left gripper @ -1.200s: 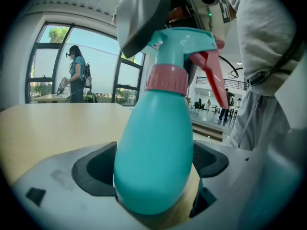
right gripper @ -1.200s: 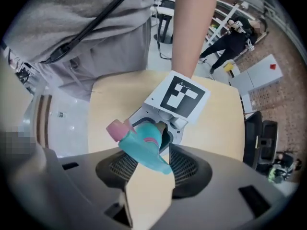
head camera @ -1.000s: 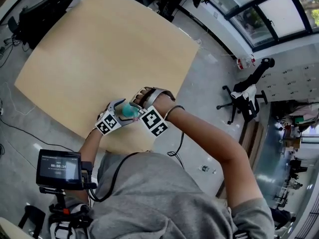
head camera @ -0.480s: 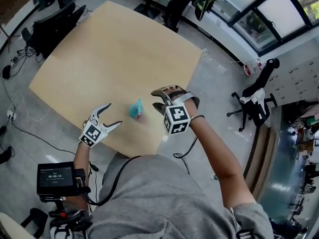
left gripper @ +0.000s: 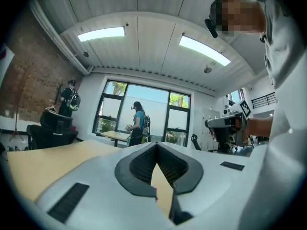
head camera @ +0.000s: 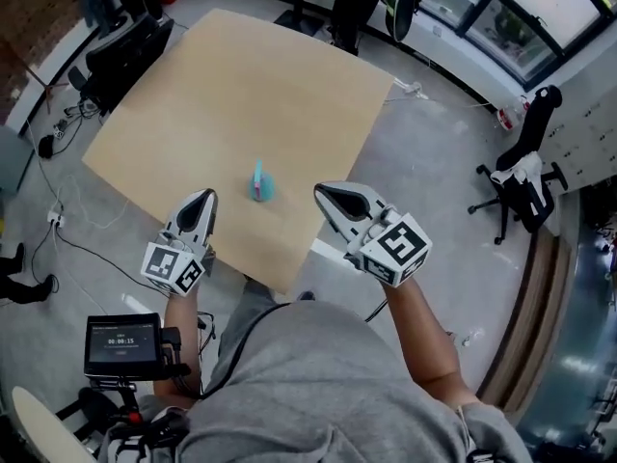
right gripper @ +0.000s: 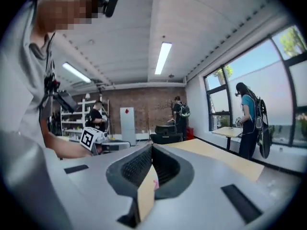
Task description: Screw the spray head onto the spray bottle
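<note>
Standing upright on table [head camera: 193, 95]: spray bottle [head camera: 261, 185], long axis vertical.

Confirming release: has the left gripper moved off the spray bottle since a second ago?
Yes. The left gripper has pulled back from the spray bottle toward the table's near edge; its jaws just closed, empty.

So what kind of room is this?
Probably an office or a lab workroom: there's a big wooden table, a black swivel chair off to the side, and tall windows along one wall.
</note>
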`<state>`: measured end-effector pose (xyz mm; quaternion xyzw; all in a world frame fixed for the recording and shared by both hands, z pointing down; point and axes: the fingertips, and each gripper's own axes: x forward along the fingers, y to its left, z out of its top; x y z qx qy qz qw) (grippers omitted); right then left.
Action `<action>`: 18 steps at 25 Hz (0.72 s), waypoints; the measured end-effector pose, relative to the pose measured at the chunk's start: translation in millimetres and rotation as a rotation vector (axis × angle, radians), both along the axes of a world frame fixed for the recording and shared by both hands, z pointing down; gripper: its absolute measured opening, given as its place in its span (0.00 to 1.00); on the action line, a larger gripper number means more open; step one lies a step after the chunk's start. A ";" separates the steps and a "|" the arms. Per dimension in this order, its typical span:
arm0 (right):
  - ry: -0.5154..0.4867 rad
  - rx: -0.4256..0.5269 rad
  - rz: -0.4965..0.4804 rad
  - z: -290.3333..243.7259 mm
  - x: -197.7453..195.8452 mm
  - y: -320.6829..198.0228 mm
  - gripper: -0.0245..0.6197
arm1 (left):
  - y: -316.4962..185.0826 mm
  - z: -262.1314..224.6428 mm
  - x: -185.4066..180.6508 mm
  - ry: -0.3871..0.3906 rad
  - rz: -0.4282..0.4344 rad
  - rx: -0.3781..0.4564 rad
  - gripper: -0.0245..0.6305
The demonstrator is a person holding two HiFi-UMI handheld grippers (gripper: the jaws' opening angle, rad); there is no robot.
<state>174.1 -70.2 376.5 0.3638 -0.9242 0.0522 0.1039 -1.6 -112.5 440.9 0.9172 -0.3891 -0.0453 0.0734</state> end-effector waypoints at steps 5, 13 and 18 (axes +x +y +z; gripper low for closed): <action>-0.108 0.008 0.023 -3.9 39.4 49.4 0.05 | 48.0 -26.5 31.8 -0.054 -0.016 0.074 0.04; -0.128 0.119 -0.001 -28.9 28.2 87.6 0.05 | 107.0 -62.9 8.5 -0.130 -0.061 0.124 0.04; -0.083 0.169 -0.024 -44.9 -21.4 100.1 0.05 | 116.5 -78.5 -32.1 -0.141 -0.053 0.135 0.04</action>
